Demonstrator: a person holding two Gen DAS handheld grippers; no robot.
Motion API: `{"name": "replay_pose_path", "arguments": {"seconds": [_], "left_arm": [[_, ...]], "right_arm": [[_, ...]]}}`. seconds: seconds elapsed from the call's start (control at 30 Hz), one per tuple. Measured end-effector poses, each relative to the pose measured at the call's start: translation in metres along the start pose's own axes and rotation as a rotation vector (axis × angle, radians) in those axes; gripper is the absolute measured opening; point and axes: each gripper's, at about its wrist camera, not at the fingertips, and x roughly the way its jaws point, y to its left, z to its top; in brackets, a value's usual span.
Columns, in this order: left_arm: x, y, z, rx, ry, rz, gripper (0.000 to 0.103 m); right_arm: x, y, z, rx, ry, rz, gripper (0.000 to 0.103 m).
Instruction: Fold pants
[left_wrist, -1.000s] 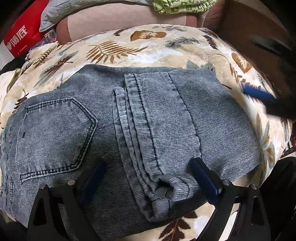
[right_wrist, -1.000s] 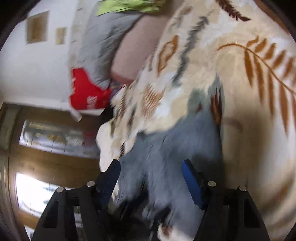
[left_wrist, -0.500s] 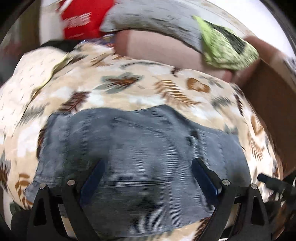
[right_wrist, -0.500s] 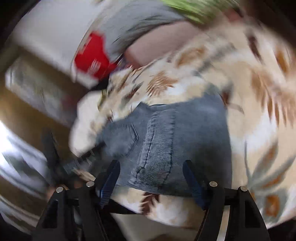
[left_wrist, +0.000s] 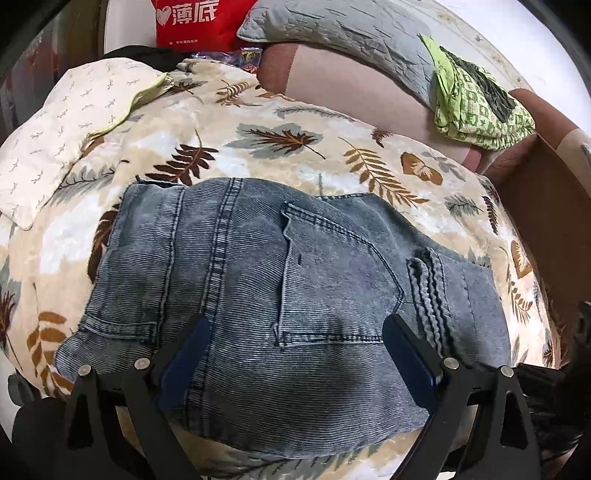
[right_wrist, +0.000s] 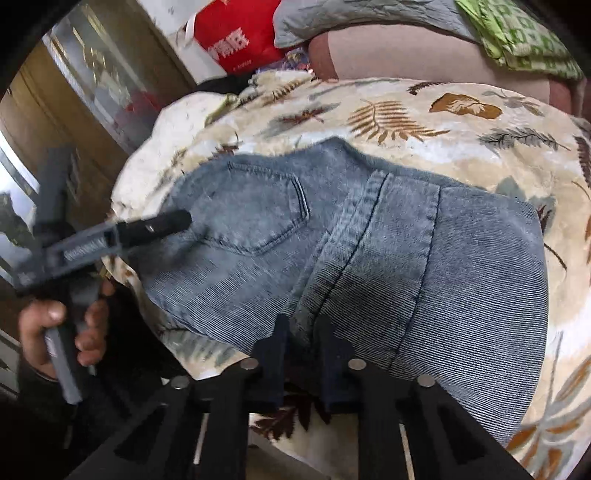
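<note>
The jeans (left_wrist: 266, 302) lie folded into a compact bundle on the leaf-patterned blanket (left_wrist: 258, 147) of a bed, back pocket up, with a leg hem running across the right part of the stack. The left tongs (left_wrist: 295, 354) hover wide open over the near edge of the bundle, both pads clear of the cloth. The right tongs (right_wrist: 301, 354) are closing at the near edge, with the bunched seam and hem layers between their pads; whether the pads already bite is hard to tell.

Denim like this is probably fairly heavy for clothing and limp, yet thick where seams stack, so layers will likely slide apart if only the top one is pinched. The best hold looks to be the near edge at the thick hem, taking all layers, with the left tongs gripping the same edge near the pocket corner to keep the fold square.
</note>
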Motion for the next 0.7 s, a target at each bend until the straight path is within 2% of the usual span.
{"name": "replay_pose_path", "arguments": {"seconds": [0.13, 0.17, 0.23, 0.33, 0.37, 0.4, 0.47, 0.57, 0.63, 0.7], "left_arm": [[-0.002, -0.002, 0.005, -0.008, -0.005, 0.007, 0.095], [-0.003, -0.006, 0.007, -0.004, -0.008, 0.004, 0.095], [-0.005, -0.021, 0.012, 0.022, -0.011, -0.008, 0.095], [-0.012, -0.055, 0.019, 0.093, -0.021, -0.045, 0.095], [-0.014, -0.072, 0.022, 0.124, -0.028, -0.057, 0.095], [-0.015, -0.084, 0.024, 0.148, -0.03, -0.073, 0.095], [-0.01, -0.112, 0.025, 0.22, -0.023, -0.092, 0.095], [0.017, -0.15, 0.013, 0.387, 0.016, 0.028, 0.095], [0.033, -0.155, 0.002, 0.431, 0.064, 0.059, 0.095], [0.052, -0.153, -0.012, 0.457, 0.132, 0.092, 0.095]], "right_arm": [[-0.016, -0.002, 0.002, 0.033, -0.048, 0.091, 0.014], [-0.008, -0.002, 0.0, 0.032, -0.029, 0.101, 0.014], [0.02, -0.009, -0.012, 0.041, 0.066, 0.085, 0.017], [0.023, -0.027, -0.021, 0.137, 0.003, 0.167, 0.02], [0.019, -0.03, -0.021, 0.164, -0.012, 0.198, 0.031], [0.014, -0.031, -0.021, 0.176, -0.025, 0.217, 0.052], [0.005, -0.03, -0.023, 0.19, -0.037, 0.245, 0.066], [-0.027, -0.045, -0.039, 0.268, -0.087, 0.282, 0.067], [-0.049, -0.066, -0.053, 0.351, -0.128, 0.299, 0.067], [-0.069, -0.09, -0.063, 0.44, -0.176, 0.28, 0.067]]}}
